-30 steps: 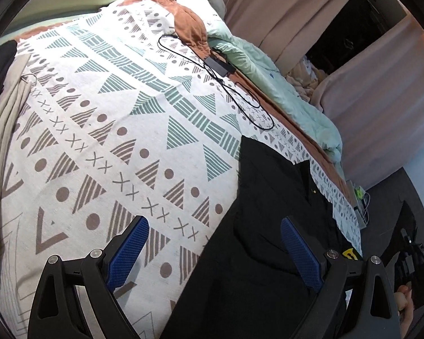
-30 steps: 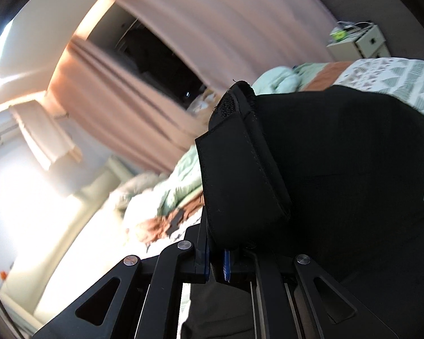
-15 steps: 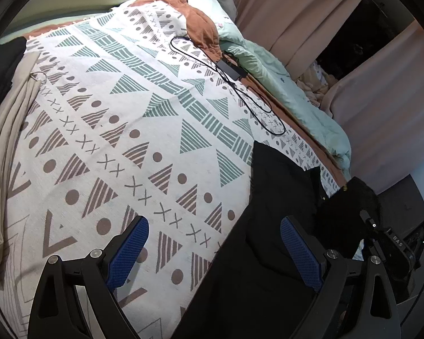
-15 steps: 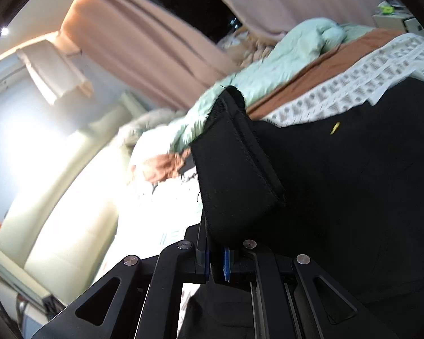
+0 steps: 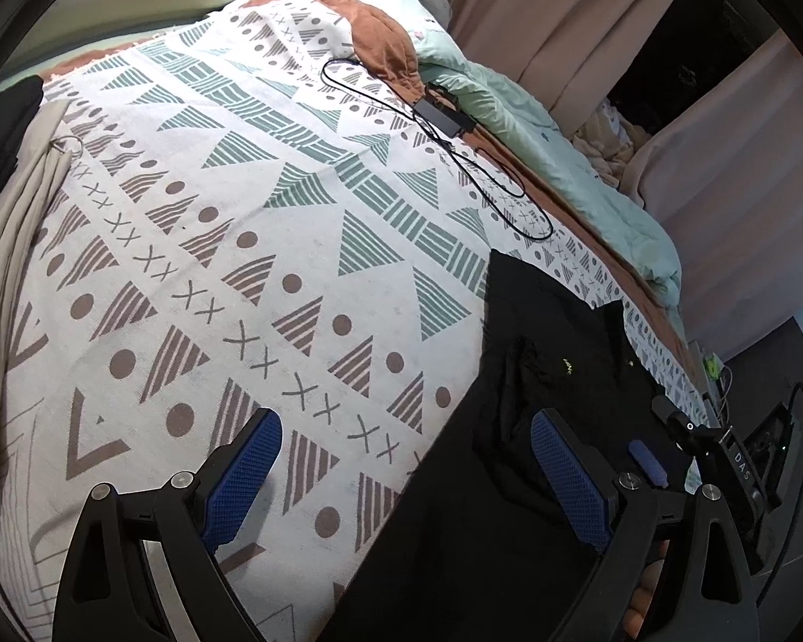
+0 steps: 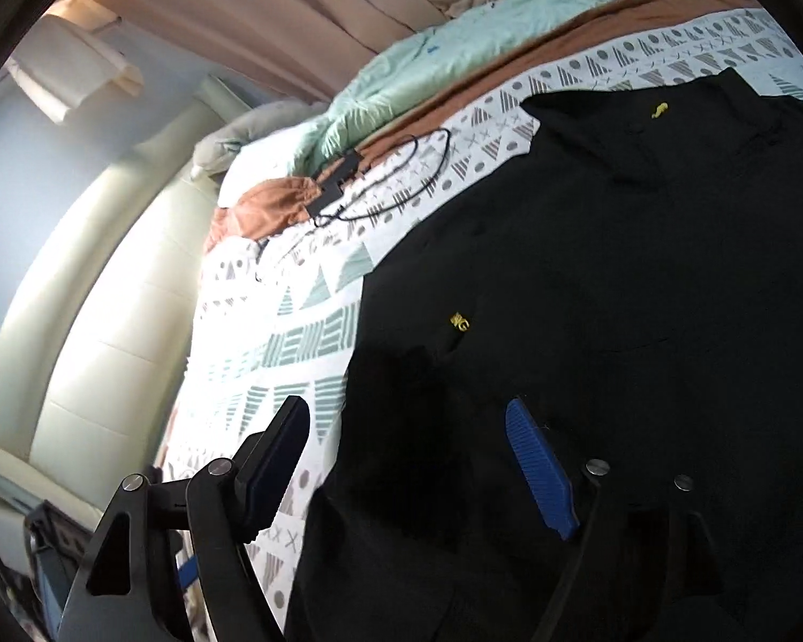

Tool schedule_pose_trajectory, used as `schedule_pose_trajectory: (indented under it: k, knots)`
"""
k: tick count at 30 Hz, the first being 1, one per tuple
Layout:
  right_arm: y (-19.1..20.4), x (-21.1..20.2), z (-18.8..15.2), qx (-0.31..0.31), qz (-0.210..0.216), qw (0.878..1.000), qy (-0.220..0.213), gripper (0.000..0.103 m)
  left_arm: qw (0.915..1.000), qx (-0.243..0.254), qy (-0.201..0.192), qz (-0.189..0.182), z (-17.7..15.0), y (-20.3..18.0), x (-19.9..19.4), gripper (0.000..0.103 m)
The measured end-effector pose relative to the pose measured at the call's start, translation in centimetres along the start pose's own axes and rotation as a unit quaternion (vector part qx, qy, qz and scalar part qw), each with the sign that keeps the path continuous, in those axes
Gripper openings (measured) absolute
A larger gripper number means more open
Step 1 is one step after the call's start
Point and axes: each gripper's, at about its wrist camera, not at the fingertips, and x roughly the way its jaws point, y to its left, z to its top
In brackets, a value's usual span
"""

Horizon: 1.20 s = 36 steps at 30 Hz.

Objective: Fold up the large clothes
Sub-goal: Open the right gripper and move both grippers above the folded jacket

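In the left wrist view my left claw (image 5: 401,476) hangs spread and empty, the black garment (image 5: 540,374) at 4 o'clock; in the right, my right claw (image 6: 417,460) gapes over slack cloth (image 6: 615,267), so it may bunch.

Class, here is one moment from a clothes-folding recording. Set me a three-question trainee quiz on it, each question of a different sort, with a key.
1. True or false: the right hand-held gripper is clamped on the black garment.
2. Multiple choice: the black cable and adapter lie on A) the floor, B) the patterned bedspread, C) the black garment.
3. Fill in: the small logo on the garment is ____ in colour.

Key: 1 false, its jaws stand open; 2 B; 3 yellow.
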Motion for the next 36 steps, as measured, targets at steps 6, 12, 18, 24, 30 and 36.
schedule_pose_trajectory:
  k: [6,12,18,24,30,36]
  knots:
    - [-1.2,-2.8,0.1,0.011,-0.006,1.0,-0.016,0.076,0.9998,0.021,-0.002,-0.002,-0.5,-2.0,-1.1,0.095]
    - [-3.2,-7.2,-1.1,0.026,-0.022,0.999,-0.036,0.076,0.9985,0.05,-0.024,0.002,-1.2,-4.0,-3.0,0.095]
    - [-4.2,-12.3,-2.0,0.022,-0.051,0.997,-0.057,0.078,0.9967,0.071,-0.04,-0.004,-2.9,-5.7,-5.0,0.095]
    - [-5.5,-16.9,-4.8,0.028,-0.074,0.994,-0.076,0.095,0.9951,0.09,-0.036,-0.02,-5.6,-6.3,-6.4,0.096]
    - [-7.3,-21.4,-7.8,0.038,-0.084,0.991,-0.097,0.103,0.9903,0.121,-0.068,-0.009,-8.7,-6.1,-8.7,0.102]
    - [-9.3,-24.4,-11.2,0.064,-0.088,0.989,-0.101,0.103,0.9902,0.108,-0.084,0.025,-11.1,-3.0,-10.4,0.102]
